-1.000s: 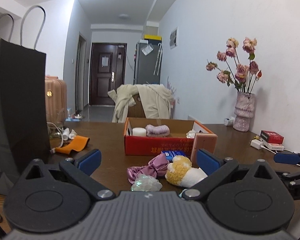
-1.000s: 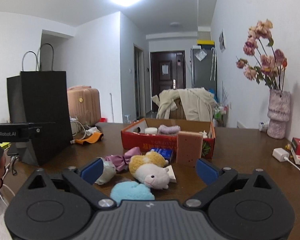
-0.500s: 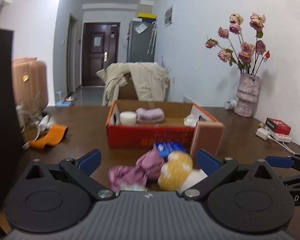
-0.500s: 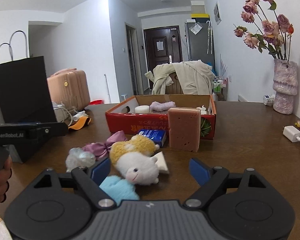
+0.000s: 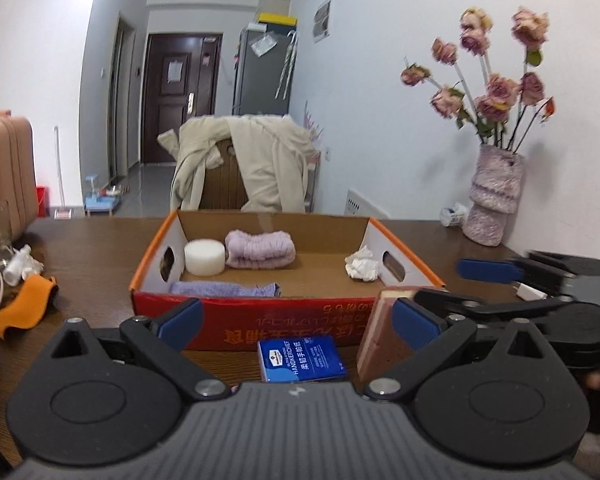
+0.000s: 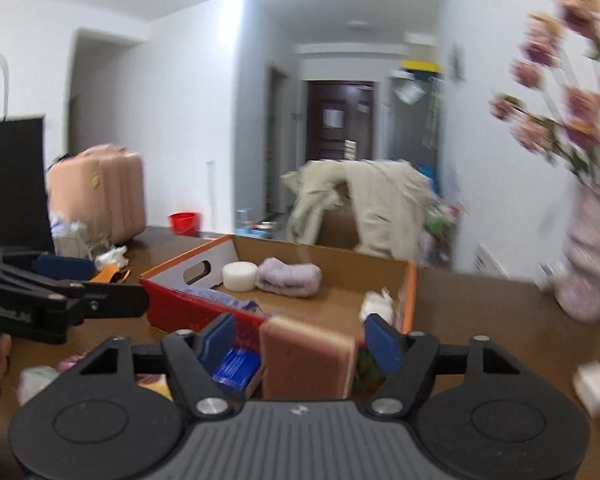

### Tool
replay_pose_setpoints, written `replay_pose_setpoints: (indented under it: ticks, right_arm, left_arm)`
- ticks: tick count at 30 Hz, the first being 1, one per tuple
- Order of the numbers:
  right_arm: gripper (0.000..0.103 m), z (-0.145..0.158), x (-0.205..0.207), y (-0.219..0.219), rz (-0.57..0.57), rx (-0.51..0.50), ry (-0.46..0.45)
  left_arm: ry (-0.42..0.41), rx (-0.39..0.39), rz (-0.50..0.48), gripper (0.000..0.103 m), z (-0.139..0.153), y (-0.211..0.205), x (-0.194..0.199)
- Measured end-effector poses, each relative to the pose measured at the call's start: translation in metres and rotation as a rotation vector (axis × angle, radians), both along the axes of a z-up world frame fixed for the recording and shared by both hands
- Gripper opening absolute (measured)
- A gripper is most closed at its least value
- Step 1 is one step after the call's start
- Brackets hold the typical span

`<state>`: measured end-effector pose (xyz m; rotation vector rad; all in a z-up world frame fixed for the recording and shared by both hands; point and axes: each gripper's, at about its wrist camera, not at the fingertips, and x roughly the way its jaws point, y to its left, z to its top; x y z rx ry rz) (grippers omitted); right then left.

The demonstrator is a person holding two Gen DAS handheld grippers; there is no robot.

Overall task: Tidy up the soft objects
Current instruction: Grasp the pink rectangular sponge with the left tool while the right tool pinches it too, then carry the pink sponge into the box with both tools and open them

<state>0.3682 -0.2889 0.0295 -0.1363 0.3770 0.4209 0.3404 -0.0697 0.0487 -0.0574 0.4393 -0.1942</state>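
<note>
The pink rectangular sponge block [image 6: 306, 356] stands upright on its narrow edge on the brown wooden surface [image 6: 480, 312], leaning against or just touching the red front wall of the orange-rimmed cardboard box [image 6: 410, 292]. It lies straight ahead of the right claw [image 6: 303, 340], between the 2 blue pads; the jaws are closing, yet a gap shows on each side of the block, so no grip is made. The block's long axis runs vertically and its broad face looks toward the right wrist camera, so the pads meet its 2 narrow sides. The right claw is the nearer; the left claw [image 5: 296, 322] hangs open and empty over the blue handkerchief packet [image 5: 302, 360], with the sponge block [image 5: 376, 340] off by its right pad. Judged next: a pinch, then a lift over the box wall. Open floor remains mid-box between the lilac knitted roll [image 6: 290, 276], the white round puff [image 6: 240, 276] and the crumpled white tissue [image 6: 376, 302]. Clearance is tight at the front wall and beside the left claw's black frame.
</note>
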Motion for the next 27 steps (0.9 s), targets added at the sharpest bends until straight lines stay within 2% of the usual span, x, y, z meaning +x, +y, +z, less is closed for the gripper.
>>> replay_pose_setpoints:
  ticks: [3, 4, 6, 8, 11, 13, 14, 16, 17, 18, 20, 22, 24, 27]
  right_arm:
    - [0.055, -0.013, 0.03, 0.007, 0.09, -0.079, 0.041]
    - [0.056, -0.017, 0.035, 0.009, 0.103, -0.102, 0.038]
    - [0.054, -0.022, 0.037, 0.011, 0.094, -0.15, 0.005]
    - [0.044, -0.022, 0.038, 0.005, 0.054, -0.145, 0.001]
    - [0.04, -0.016, 0.037, -0.021, -0.019, -0.054, 0.084]
    - [0.038, -0.016, 0.037, -0.047, -0.092, 0.05, 0.169]
    - [0.037, -0.019, 0.036, -0.061, -0.132, 0.112, 0.217]
    - [0.017, -0.032, 0.039, -0.092, -0.214, 0.247, 0.316]
    - [0.017, -0.04, 0.041, -0.104, -0.248, 0.313, 0.357]
    - [0.016, -0.048, 0.041, -0.112, -0.269, 0.366, 0.383]
    - [0.015, -0.06, 0.043, -0.123, -0.28, 0.454, 0.415]
    - [0.015, -0.066, 0.043, -0.125, -0.28, 0.479, 0.426]
    - [0.015, -0.069, 0.042, -0.125, -0.273, 0.482, 0.425]
    - [0.016, -0.075, 0.043, -0.123, -0.275, 0.473, 0.424]
  left_arm:
    - [0.027, 0.004, -0.003, 0.103, -0.008, -0.005, 0.01]
    - [0.034, 0.006, -0.005, 0.103, -0.01, -0.006, 0.012]
    - [0.046, 0.007, -0.007, 0.103, -0.013, -0.01, 0.016]
    - [0.062, -0.001, -0.017, 0.103, -0.013, -0.015, 0.021]
    - [0.092, -0.036, -0.064, 0.102, -0.013, -0.028, 0.03]
    - [0.13, -0.051, -0.088, 0.098, -0.018, -0.041, 0.039]
    - [0.151, -0.059, -0.106, 0.094, -0.022, -0.048, 0.044]
    - [0.187, -0.068, -0.145, 0.084, -0.032, -0.064, 0.054]
    - [0.208, -0.067, -0.158, 0.074, -0.035, -0.072, 0.06]
    - [0.222, -0.069, -0.174, 0.069, -0.039, -0.08, 0.065]
    - [0.251, -0.084, -0.212, 0.067, -0.046, -0.093, 0.075]
    - [0.311, -0.075, -0.219, 0.054, -0.055, -0.103, 0.087]
    - [0.353, -0.082, -0.242, 0.035, -0.063, -0.108, 0.095]
    - [0.359, -0.11, -0.234, 0.035, -0.068, -0.107, 0.098]
